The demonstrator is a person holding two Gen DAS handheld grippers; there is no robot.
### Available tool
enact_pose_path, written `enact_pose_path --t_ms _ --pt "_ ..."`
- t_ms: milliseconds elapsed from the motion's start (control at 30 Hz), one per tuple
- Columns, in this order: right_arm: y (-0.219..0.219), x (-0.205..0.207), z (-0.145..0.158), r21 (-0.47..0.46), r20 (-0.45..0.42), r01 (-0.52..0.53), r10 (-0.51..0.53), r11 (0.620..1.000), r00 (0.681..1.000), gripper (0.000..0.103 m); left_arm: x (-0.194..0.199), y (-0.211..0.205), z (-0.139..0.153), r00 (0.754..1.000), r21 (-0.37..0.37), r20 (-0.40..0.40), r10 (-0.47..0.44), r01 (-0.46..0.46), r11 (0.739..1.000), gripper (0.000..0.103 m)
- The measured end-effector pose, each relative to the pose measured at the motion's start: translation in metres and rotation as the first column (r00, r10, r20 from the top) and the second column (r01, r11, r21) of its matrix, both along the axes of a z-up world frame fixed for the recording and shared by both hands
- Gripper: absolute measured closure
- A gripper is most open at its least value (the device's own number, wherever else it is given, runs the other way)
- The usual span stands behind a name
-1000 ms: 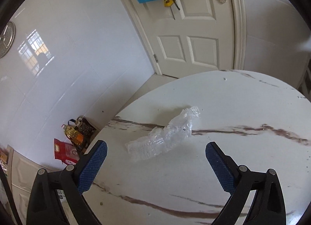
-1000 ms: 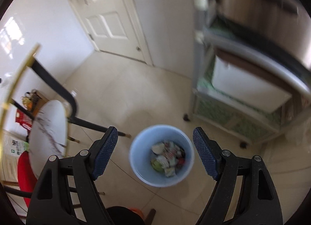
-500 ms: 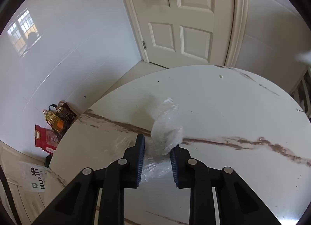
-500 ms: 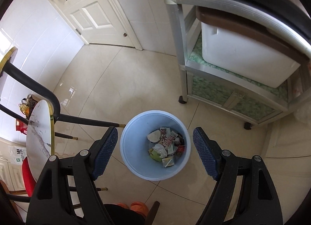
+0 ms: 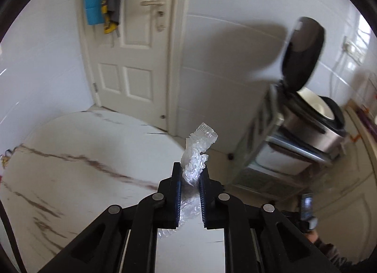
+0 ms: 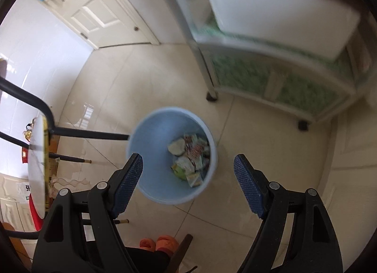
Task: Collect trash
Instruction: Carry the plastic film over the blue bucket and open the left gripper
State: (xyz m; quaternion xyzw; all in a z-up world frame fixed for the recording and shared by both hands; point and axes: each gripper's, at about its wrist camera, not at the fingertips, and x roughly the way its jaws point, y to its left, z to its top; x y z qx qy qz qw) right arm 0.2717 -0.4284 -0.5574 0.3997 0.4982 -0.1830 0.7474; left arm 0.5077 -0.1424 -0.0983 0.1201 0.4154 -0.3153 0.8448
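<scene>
1. The step in hand was the carry: the left gripper (image 5: 190,183) had a crushed clear plastic bottle (image 5: 196,155) pinched between its pads, with the jaws closing the last little way onto it. The bottle's ribbed neck end stuck up past the fingertips at the centre of the left wrist view, and its crumpled lower part trailed down between the black arms.

2. The bottle sat above the near edge of the round marble table (image 5: 82,167), which filled the lower left of that frame; whether it touched the top could not be told, though it looked lifted clear.

3. The right gripper (image 6: 188,178) hung with its blue pads wide apart and nothing between them. In its view the light blue bin (image 6: 153,131) stood on the tiled floor at the centre of the frame, just beyond the fingertips.

4. The bin already held a heap of wrappers (image 6: 190,157) in its right half, so part of the collecting looked done.

5. The next move, as I judge it, called for swinging the left gripper away from the table and over the bin's mouth, then letting the jaws open so that the bottle dropped inside.

6. The bottle was light and springy, so a release right over the opening would serve best.
</scene>
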Motion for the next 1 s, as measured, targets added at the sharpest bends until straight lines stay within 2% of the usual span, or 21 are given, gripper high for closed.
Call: enact_pose_path --t_ms 100,233,333,400,500,600,667,700,733,800,833,1000 --pt "-0.003 -0.01 -0.039 0.051 -0.028 0.02 -0.018 0.999 0.999 0.025 -0.026 -0.05 -0.023 0.995 0.02 -0.024 -0.092 0.093 0.996 0.093" --pt "-0.007 -0.016 -0.086 0.137 -0.054 0.072 -0.065 0.988 0.996 0.025 -0.043 -0.109 -0.075 0.99 0.125 -0.058 -0.128 0.134 0.983 0.093" --pt "-0.001 -0.012 -0.113 0.18 -0.043 0.089 -0.083 0.98 0.996 0.025 -0.031 -0.153 -0.141 0.99 0.246 -0.065 -0.128 0.14 0.959 0.093" --pt "0.005 -0.006 -0.129 0.219 -0.051 0.103 -0.095 0.97 0.994 0.025 -0.029 -0.177 -0.182 0.986 0.279 -0.102 -0.133 0.156 0.948 0.093" --pt "0.011 0.004 -0.152 0.24 -0.072 0.106 -0.091 0.965 0.993 0.025 -0.014 -0.193 -0.256 0.976 0.359 -0.194 -0.104 0.169 0.918 0.093" --pt "0.018 0.012 -0.177 0.275 -0.104 0.109 -0.084 0.955 0.991 0.026 -0.001 -0.203 -0.327 0.948 0.401 -0.31 -0.075 0.202 0.893 0.093" --pt "0.024 0.017 -0.192 0.288 -0.122 0.098 -0.065 0.953 0.99 0.035 0.005 -0.2 -0.366 0.925 0.422 -0.376 -0.052 0.221 0.879 0.093" --pt "0.026 0.019 -0.197 0.293 -0.133 0.091 -0.054 0.952 0.99 0.046 0.008 -0.199 -0.383 0.918 0.44 -0.394 -0.041 0.228 0.869 0.093" --pt "0.028 0.02 -0.202 0.297 -0.139 0.084 -0.044 0.951 0.989 0.062 0.012 -0.2 -0.393 0.913 0.444 -0.407 -0.035 0.231 0.866 0.093" --pt "0.031 0.023 -0.206 0.303 -0.145 0.067 -0.023 0.951 0.989 0.082 0.018 -0.201 -0.413 0.9 0.451 -0.434 -0.022 0.239 0.86 0.092" --pt "0.032 0.023 -0.207 0.285 -0.164 0.058 -0.011 0.957 0.986 0.085 0.021 -0.207 -0.419 0.9 0.455 -0.435 -0.015 0.234 0.859 0.091" --pt "0.034 0.022 -0.205 0.281 -0.158 0.045 0.0 0.959 0.987 0.085 0.024 -0.222 -0.443 0.902 0.473 -0.433 -0.009 0.235 0.849 0.087"
